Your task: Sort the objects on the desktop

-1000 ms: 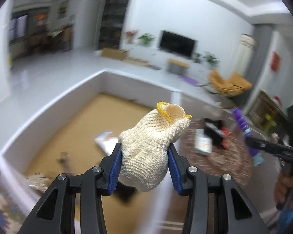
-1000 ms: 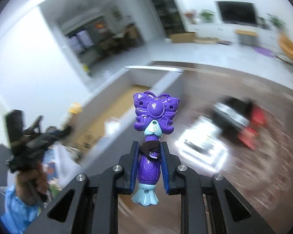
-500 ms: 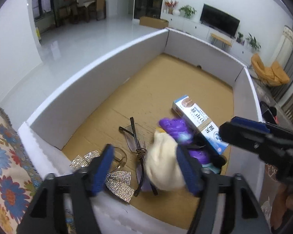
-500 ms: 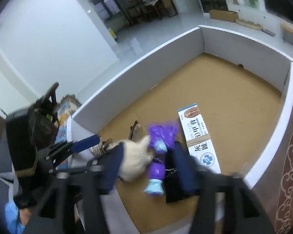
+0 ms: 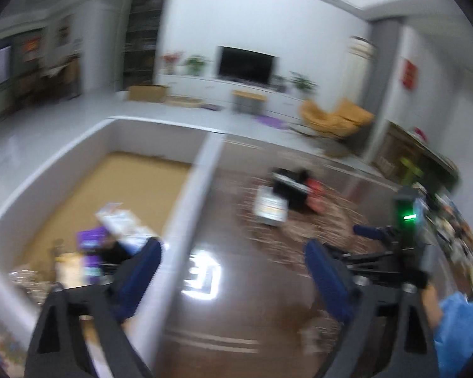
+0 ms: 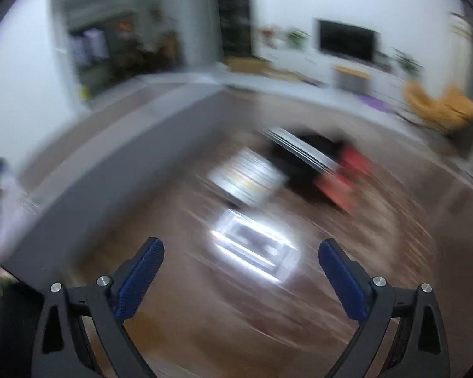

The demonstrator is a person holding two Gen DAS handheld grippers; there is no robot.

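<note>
With both views smeared by motion blur, the left gripper [image 5: 233, 271] and the right gripper [image 6: 241, 271] each show blue pads spread wide with nothing between them. Nearest the left gripper, on its left, stands the white-walled box [image 5: 186, 201] with its cardboard floor; inside lie a purple toy [image 5: 90, 239], a pale cream item [image 5: 67, 269] beside it, and a white carton [image 5: 118, 222] just beyond, all indistinct. Farther out on the dark glossy tabletop [image 6: 268, 315] sit a white packet [image 6: 247, 179], a black object [image 6: 302, 151] and a red item [image 6: 343, 176], apparently unsorted. Past these, the living room with a television [image 5: 245, 66] recedes. Risk, as a judgement: at this sweep speed a gripper could overshoot, strike the box wall, or knock the clustered tabletop items apart; on the slick surface they may slide away from closing pads.
</note>
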